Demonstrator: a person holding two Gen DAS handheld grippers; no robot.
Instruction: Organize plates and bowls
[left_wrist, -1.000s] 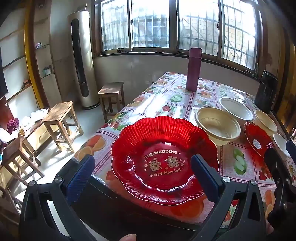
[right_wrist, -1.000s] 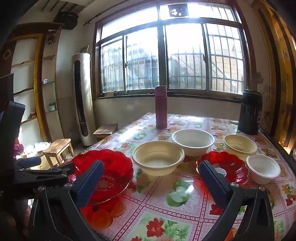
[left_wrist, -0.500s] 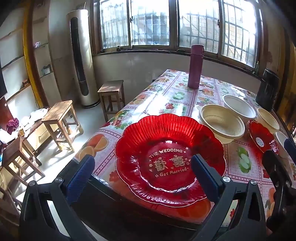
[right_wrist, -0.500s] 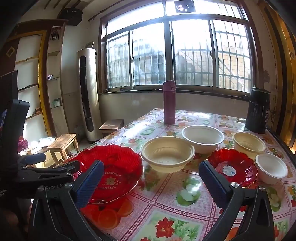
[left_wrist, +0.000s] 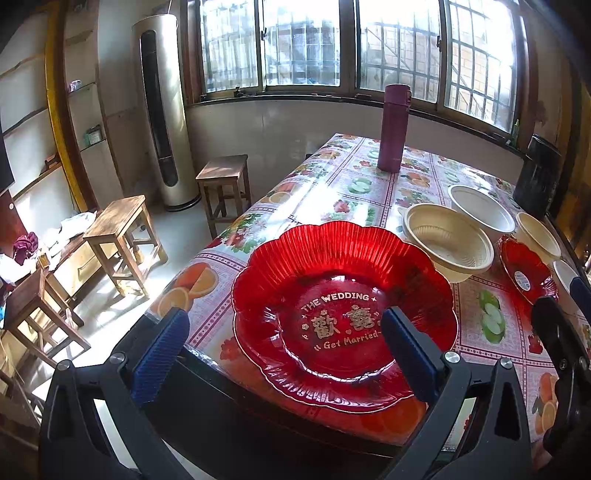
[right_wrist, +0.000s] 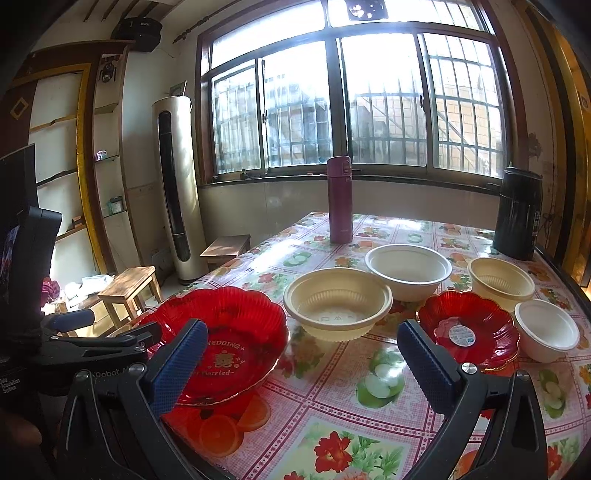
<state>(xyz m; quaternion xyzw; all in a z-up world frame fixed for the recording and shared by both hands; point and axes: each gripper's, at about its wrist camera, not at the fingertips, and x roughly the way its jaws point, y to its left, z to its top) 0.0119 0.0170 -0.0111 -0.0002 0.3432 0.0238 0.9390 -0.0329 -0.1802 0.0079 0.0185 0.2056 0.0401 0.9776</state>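
Note:
A large red wedding plate (left_wrist: 343, 317) lies at the table's near left corner; it also shows in the right wrist view (right_wrist: 229, 336). My left gripper (left_wrist: 284, 350) is open and empty just in front of it. A large cream bowl (right_wrist: 338, 302), a large white bowl (right_wrist: 408, 266), a small cream bowl (right_wrist: 500, 277), a small red plate (right_wrist: 469, 328) and a small white bowl (right_wrist: 546, 328) lie further right. My right gripper (right_wrist: 299, 365) is open and empty above the front of the table.
A purple flask (right_wrist: 340, 199) and a black jug (right_wrist: 519, 214) stand at the back of the table (right_wrist: 332, 424). Wooden stools (left_wrist: 118, 229) and a tall standing air conditioner (left_wrist: 162, 129) are on the floor to the left.
Both grippers have moved slightly forward and up, so the plates and bowls sit a little lower and nearer in view. Nothing was taken hold of.

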